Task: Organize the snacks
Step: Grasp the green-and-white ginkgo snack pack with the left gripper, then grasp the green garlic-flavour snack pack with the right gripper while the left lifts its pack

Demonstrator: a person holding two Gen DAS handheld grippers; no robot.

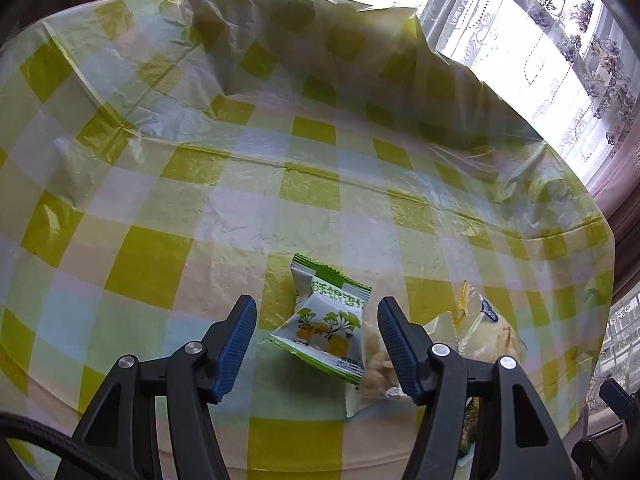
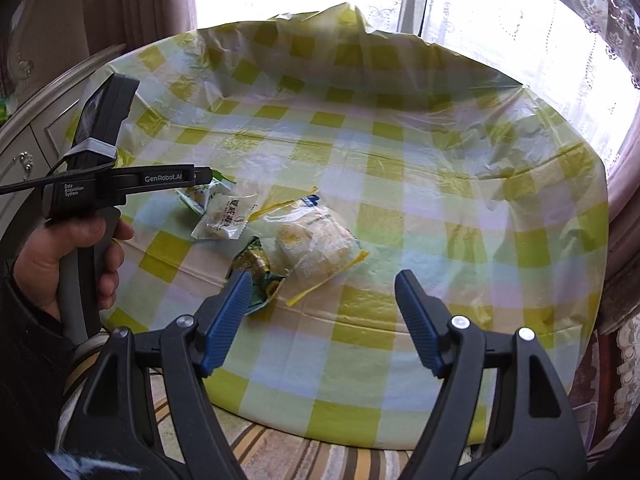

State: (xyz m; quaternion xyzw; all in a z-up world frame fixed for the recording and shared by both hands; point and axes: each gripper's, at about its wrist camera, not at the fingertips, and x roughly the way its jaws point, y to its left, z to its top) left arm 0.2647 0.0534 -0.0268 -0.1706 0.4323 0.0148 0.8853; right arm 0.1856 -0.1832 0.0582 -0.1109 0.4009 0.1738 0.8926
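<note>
Both tongs (image 1: 316, 344) (image 2: 324, 320) gape empty over snack packets (image 2: 316, 240) on checked cloth (image 2: 400, 160)

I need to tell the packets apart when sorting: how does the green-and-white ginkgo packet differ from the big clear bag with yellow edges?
The ginkgo packet is small, opaque and printed with green bands and leaves; the clear bag is larger and see-through, showing pale food inside. The ginkgo packet sits between the left gripper's open fingers; the clear bag lies ahead of the right gripper. Both lie sealed on the checked tablecloth.

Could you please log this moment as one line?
left gripper: open over green-white packet | right gripper: open, empty | snacks clustered on tablecloth
</note>
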